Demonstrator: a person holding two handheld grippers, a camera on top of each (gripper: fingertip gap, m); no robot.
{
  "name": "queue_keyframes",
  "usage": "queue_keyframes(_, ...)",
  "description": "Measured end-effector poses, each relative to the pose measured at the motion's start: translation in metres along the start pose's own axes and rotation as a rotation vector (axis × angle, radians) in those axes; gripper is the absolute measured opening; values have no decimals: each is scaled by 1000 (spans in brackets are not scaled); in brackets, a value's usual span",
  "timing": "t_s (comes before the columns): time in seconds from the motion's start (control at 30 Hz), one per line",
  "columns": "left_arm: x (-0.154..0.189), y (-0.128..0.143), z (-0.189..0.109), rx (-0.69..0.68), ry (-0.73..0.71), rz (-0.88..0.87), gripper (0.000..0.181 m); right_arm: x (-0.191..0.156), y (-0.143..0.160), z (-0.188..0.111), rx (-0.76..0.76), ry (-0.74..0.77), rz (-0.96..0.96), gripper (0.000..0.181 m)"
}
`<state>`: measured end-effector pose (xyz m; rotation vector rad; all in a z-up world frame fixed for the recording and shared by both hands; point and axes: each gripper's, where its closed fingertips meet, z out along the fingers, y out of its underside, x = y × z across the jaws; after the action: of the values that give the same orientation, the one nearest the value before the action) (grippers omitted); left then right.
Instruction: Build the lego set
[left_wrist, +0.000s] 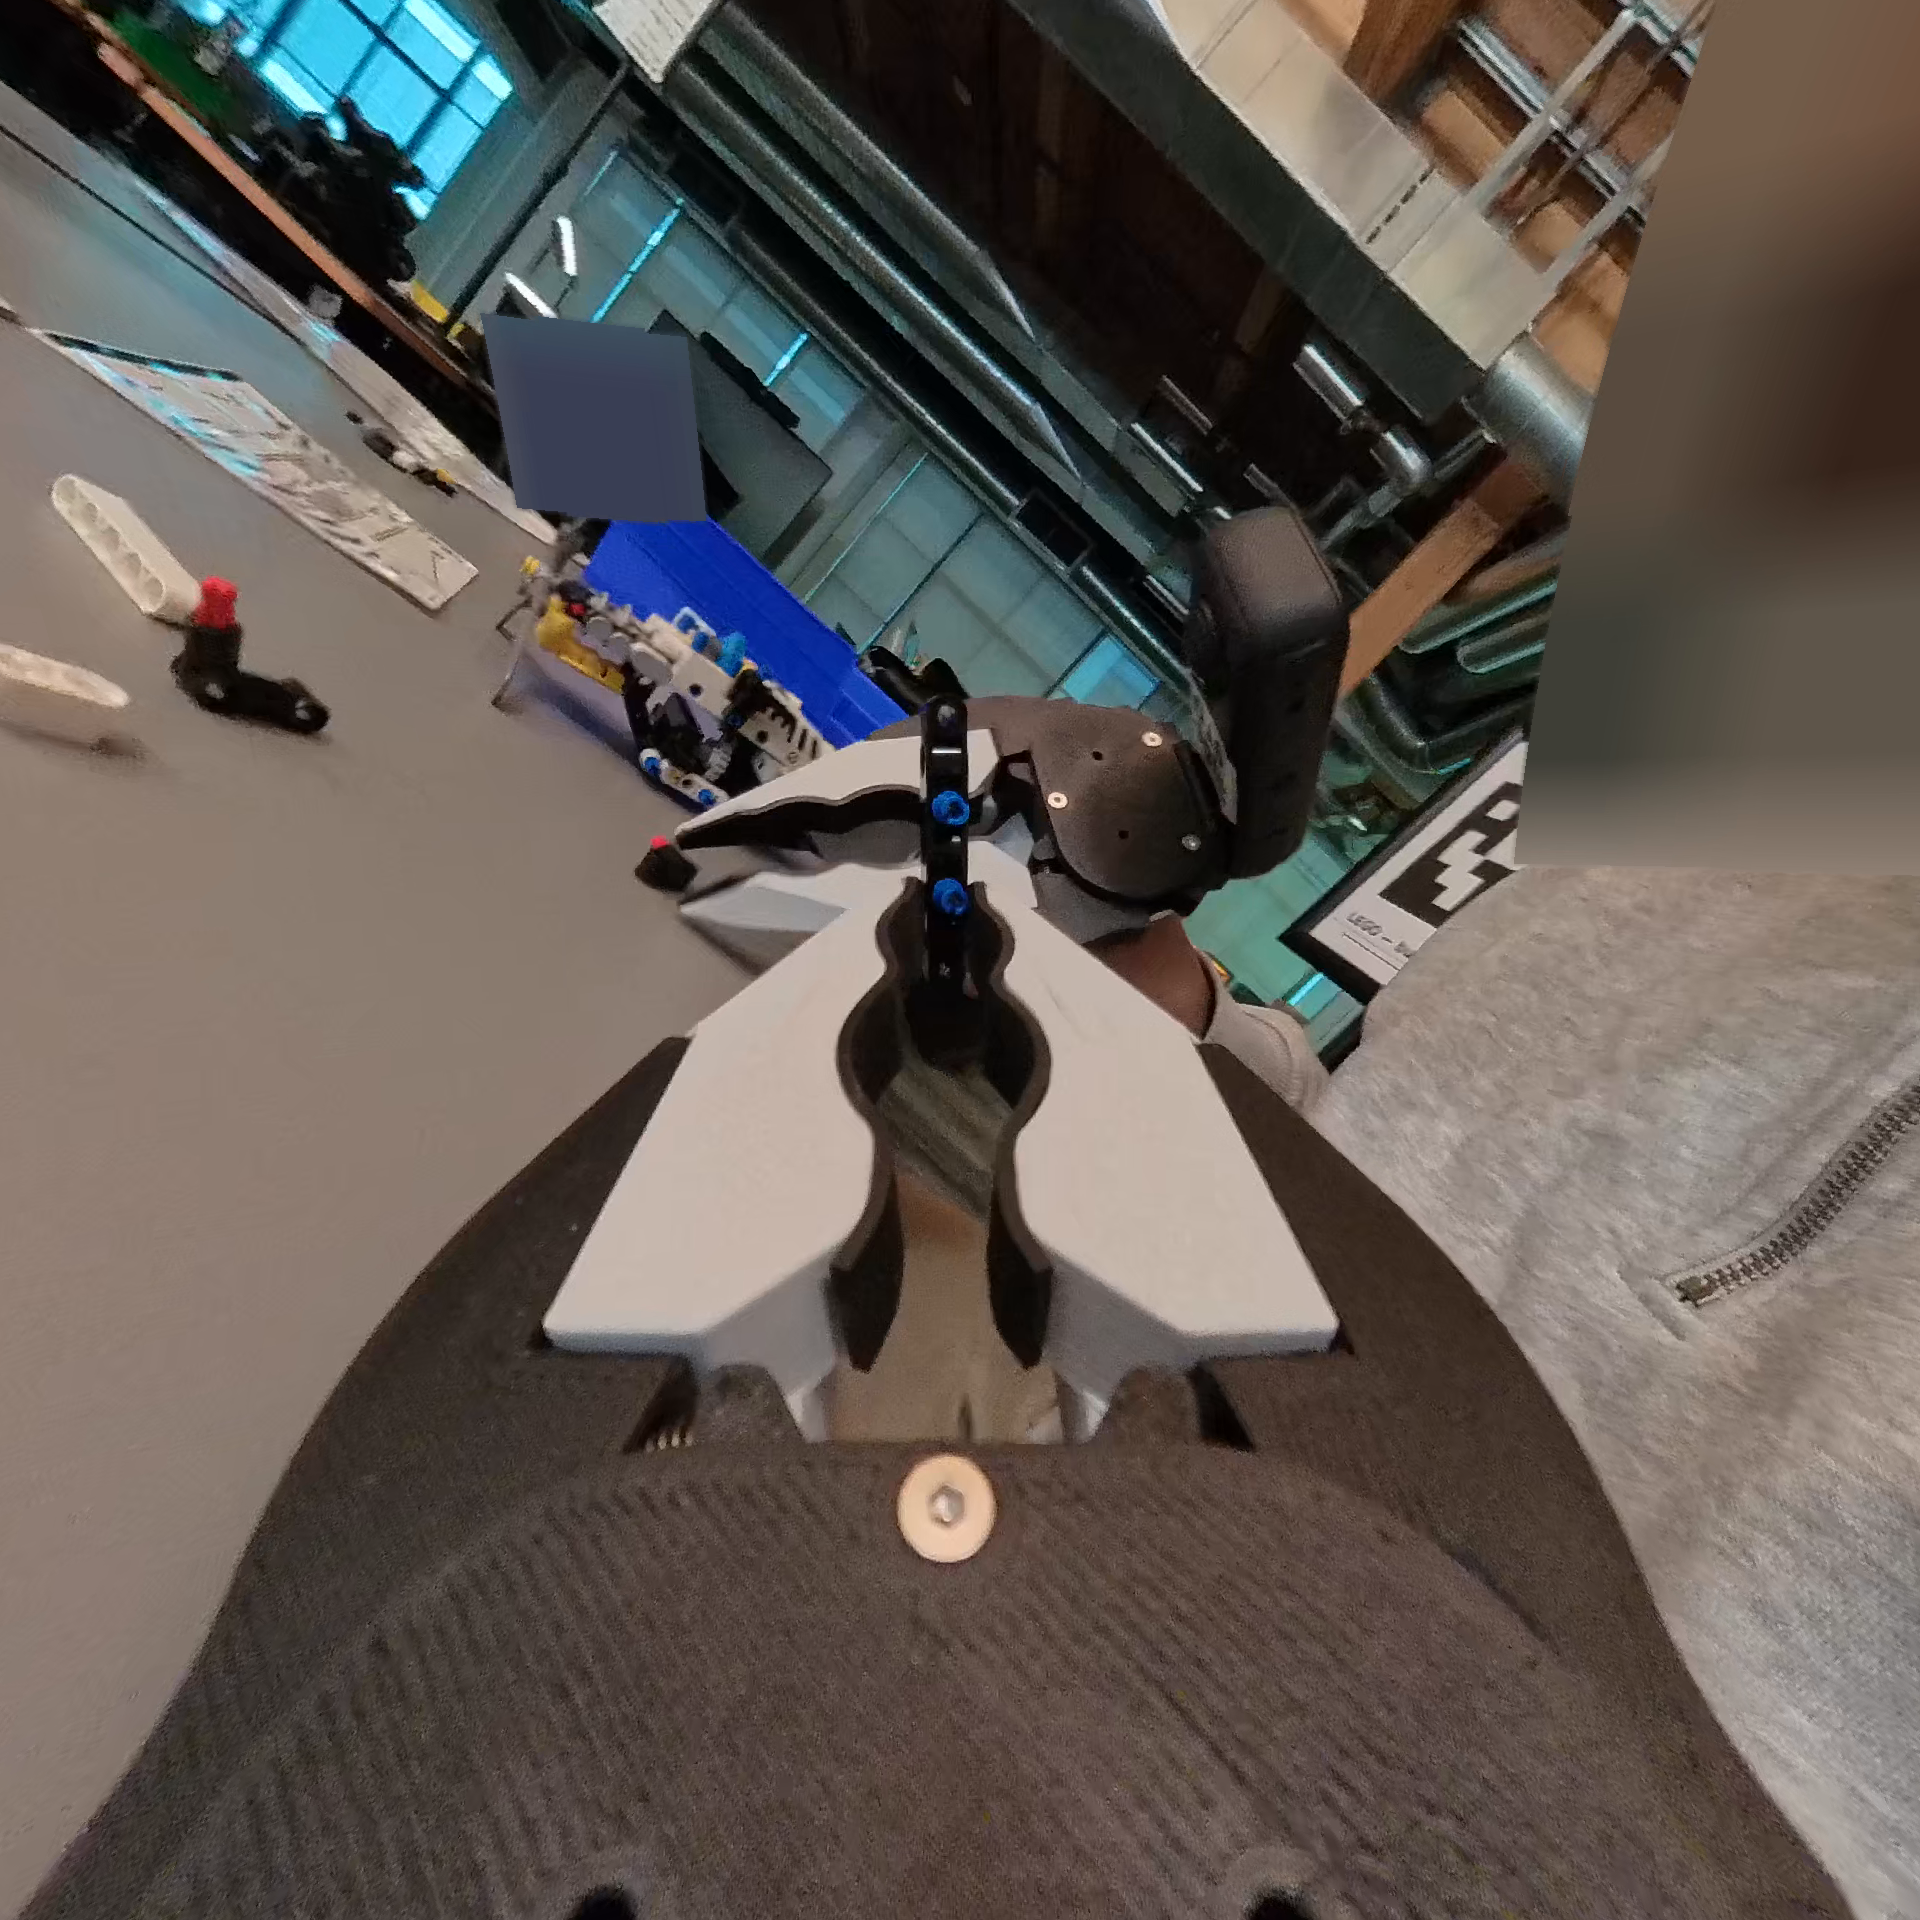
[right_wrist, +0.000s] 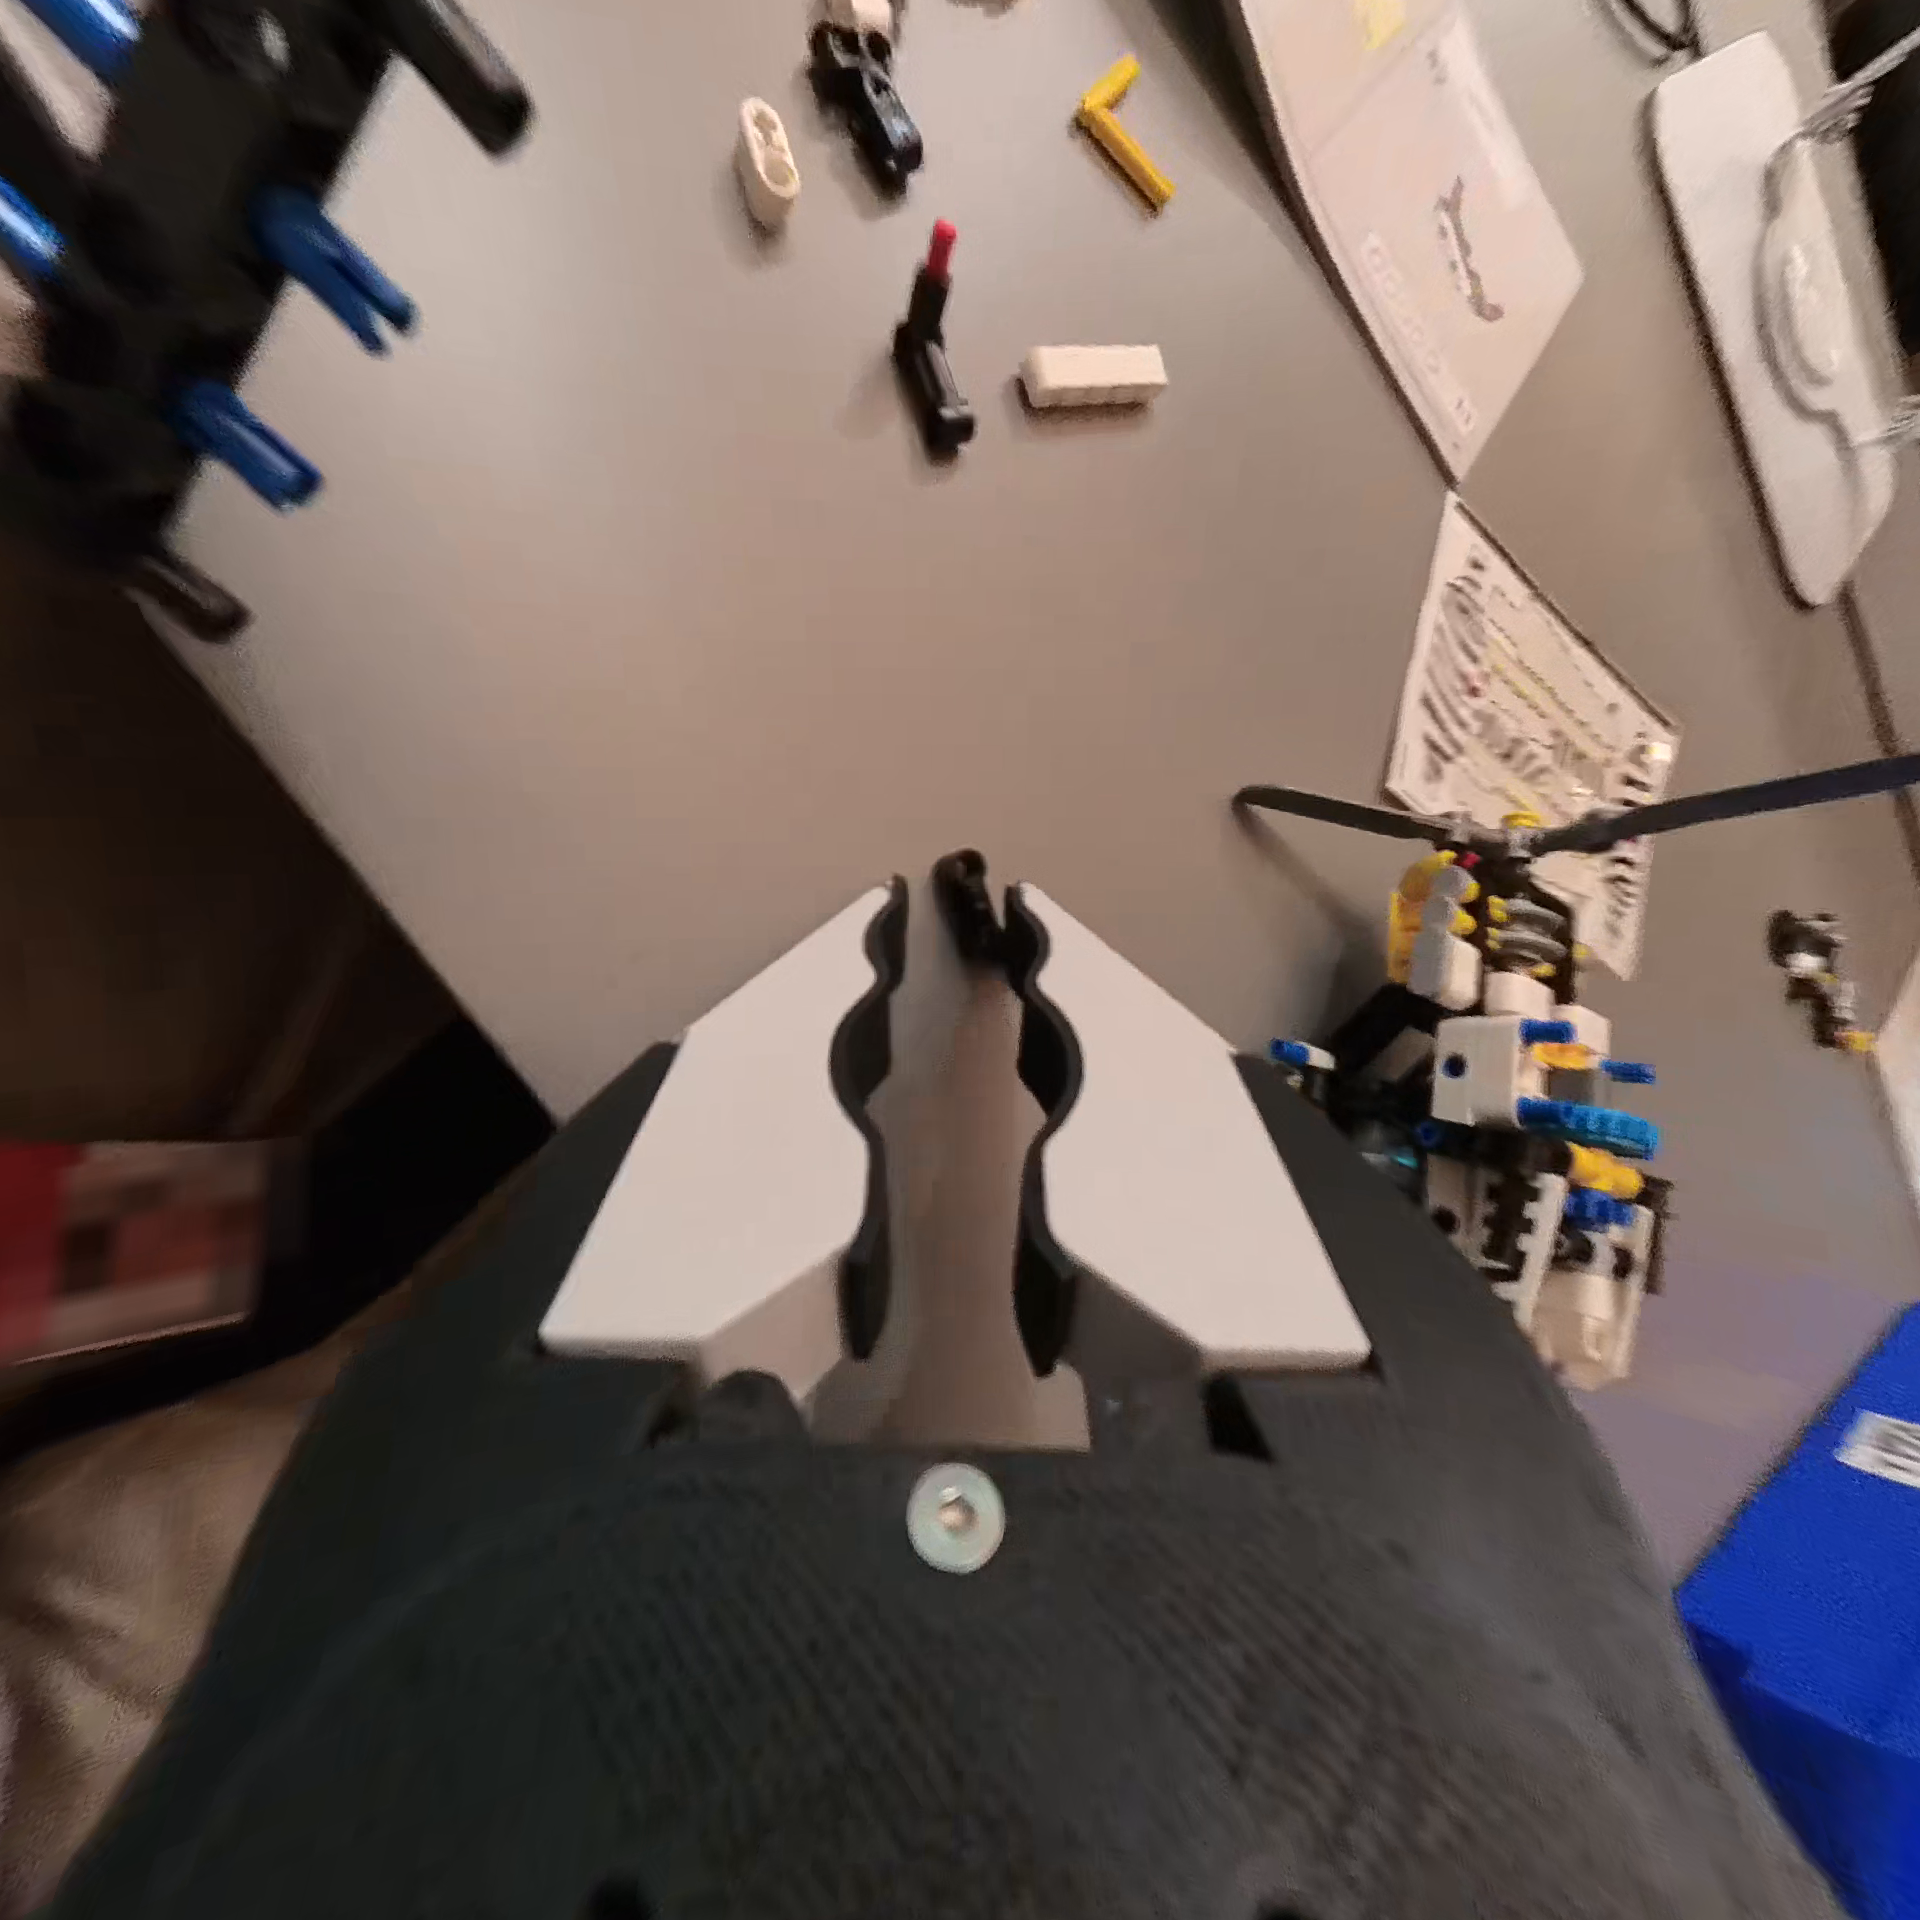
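My left gripper (left_wrist: 945, 920) is shut on a black beam (left_wrist: 945, 769) with two blue pins and holds it upright above the grey table (left_wrist: 312, 987). The same beam shows blurred and close at the upper left of the right wrist view (right_wrist: 156, 260). My right gripper (right_wrist: 956, 894) is nearly closed on a small black connector (right_wrist: 964, 902) held in the air at its fingertips. It also shows in the left wrist view (left_wrist: 675, 862), just beyond and left of the beam. The part-built helicopter model (right_wrist: 1507, 1091) stands on the table to the right.
Loose pieces lie on the table: a white beam (right_wrist: 1091, 379), a black piece with a red pin (right_wrist: 935, 332), a yellow angle piece (right_wrist: 1127, 135), a small white link (right_wrist: 769, 156). Instruction booklets (right_wrist: 1434, 239) lie at the right. A blue bin (right_wrist: 1818, 1610) stands behind the model. My hands' fingertips stand some 12 cm from each other. The small white link (right_wrist: 769, 156) is about equally far from each gripper, around 12 cm. Look for it in the left wrist view (left_wrist: 69, 684) too.
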<state>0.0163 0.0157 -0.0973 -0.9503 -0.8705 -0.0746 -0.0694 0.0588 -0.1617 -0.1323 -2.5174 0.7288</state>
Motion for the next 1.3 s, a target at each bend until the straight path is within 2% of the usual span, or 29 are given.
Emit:
queue_keyframes(0.07, 2, -1, 0, 1, 12, -11, 4, -9, -6, -5, 27, -94, 76, 30)
queue_keyframes(0.13, 4, -3, -1, 9, 15, -8, 4, -9, -7, -12, 45, -140, 136, 33)
queue_keyframes(0.3, 17, -3, -8, 15, 32, 2, 4, 15, 9, -13, 61, -107, 241, 36)
queue_keyframes(0.4, 19, -4, -11, 25, 27, 9, 4, 14, 19, -2, 29, -181, 366, 56)
queue_keyframes(0.47, 19, -5, -12, 21, 18, 23, 4, 7, 14, 3, 72, -282, 459, 68)
queue_keyframes(0.57, 17, -4, -12, 9, 6, 36, 4, -5, -3, -3, 177, -432, 565, 62)
queue_keyframes(0.67, 16, -3, -12, 15, 8, 20, 4, -29, -11, -18, 207, -579, 613, 57)
queue_keyframes(0.83, 10, -5, -14, 32, 1, -25, 4, -59, -21, -39, 281, -669, 584, 51)
queue_keyframes(1.07, 7, -1, -12, 35, -5, -50, 4, -47, -26, -50, 352, -578, 578, 47)
queue_keyframes(1.2, 3, -2, -13, 78, -40, -90, 6, -38, -47, -70, 507, -505, 563, 38)
queue_keyframes(1.3, -5, -4, -14, 135, -100, -149, 8, -48, -65, -87, 630, -412, 451, 34)
